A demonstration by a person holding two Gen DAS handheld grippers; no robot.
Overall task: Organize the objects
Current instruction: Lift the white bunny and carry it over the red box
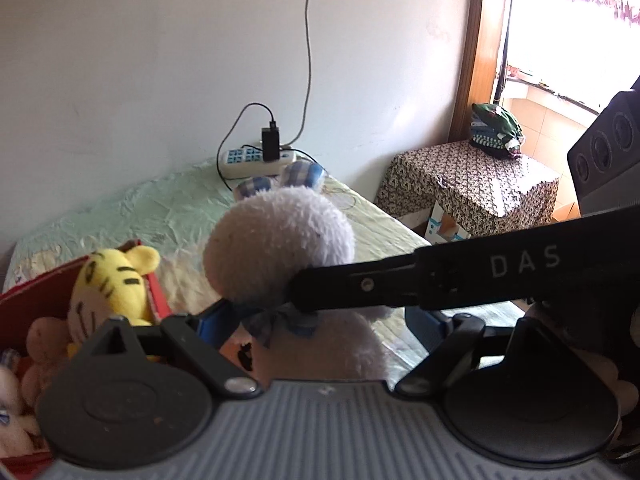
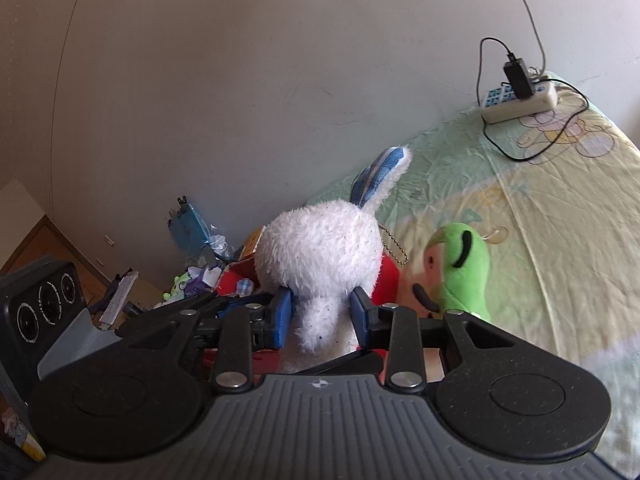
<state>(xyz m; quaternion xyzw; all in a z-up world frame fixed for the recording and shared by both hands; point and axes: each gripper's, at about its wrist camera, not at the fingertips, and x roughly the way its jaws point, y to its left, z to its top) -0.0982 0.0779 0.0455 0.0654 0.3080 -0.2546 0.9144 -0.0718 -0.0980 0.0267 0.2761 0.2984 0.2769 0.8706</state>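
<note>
A white plush rabbit (image 2: 320, 256) with blue checked ears is held above the bed; my right gripper (image 2: 322, 314) is shut on its neck. The rabbit (image 1: 280, 252) also fills the middle of the left wrist view, where the right gripper's black arm (image 1: 460, 280) crosses in front. My left gripper (image 1: 320, 328) is open with its blue pads on either side of the rabbit's body, not clearly pressing it. A red box (image 1: 48, 292) at the left holds a yellow tiger plush (image 1: 116, 284) and other soft toys. A green plush (image 2: 464, 268) lies on the bed at the right.
A power strip (image 1: 260, 160) with a black charger and cables lies at the bed's far end by the wall. A small table (image 1: 472, 184) with a patterned cover and folded clothes stands by the window. Clutter (image 2: 196, 264) lies beside the bed.
</note>
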